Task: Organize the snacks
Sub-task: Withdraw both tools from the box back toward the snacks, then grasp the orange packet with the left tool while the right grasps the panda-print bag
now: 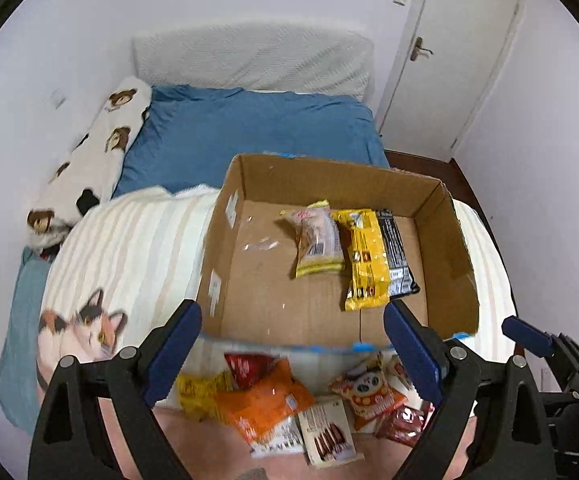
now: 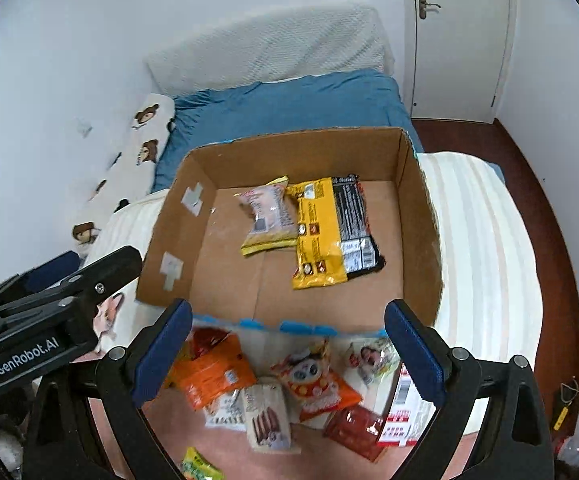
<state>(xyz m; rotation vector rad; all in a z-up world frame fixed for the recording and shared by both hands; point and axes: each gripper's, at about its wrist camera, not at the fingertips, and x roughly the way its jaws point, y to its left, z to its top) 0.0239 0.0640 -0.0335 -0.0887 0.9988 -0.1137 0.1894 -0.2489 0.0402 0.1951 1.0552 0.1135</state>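
Note:
An open cardboard box (image 1: 229, 248) (image 2: 161, 264) sits on the bed. Inside lie a pale pink-and-yellow packet (image 1: 317, 244) (image 2: 269, 220), a yellow packet (image 1: 365, 260) (image 2: 317, 236) and a black packet (image 1: 397, 252) (image 2: 355, 224), side by side. Loose snacks lie in front of the box: an orange bag (image 1: 265, 404) (image 2: 209, 376), a panda bag (image 1: 369, 392) (image 2: 313, 384), a white biscuit pack (image 1: 325, 432) (image 2: 267, 416), a red packet (image 1: 403, 420) (image 2: 353, 424). My left gripper (image 1: 291, 350) and right gripper (image 2: 287, 354) are open and empty above the loose snacks.
The bed carries a striped cat-print blanket (image 1: 129, 248), a blue quilt (image 1: 249, 132), a bear-print pillow (image 1: 101, 148) and a white pillow (image 1: 249, 60). A white door (image 1: 449, 48) and wooden floor (image 2: 545, 208) lie to the right. A red-white pack (image 2: 403, 408) and a green packet (image 2: 199, 468) lie near.

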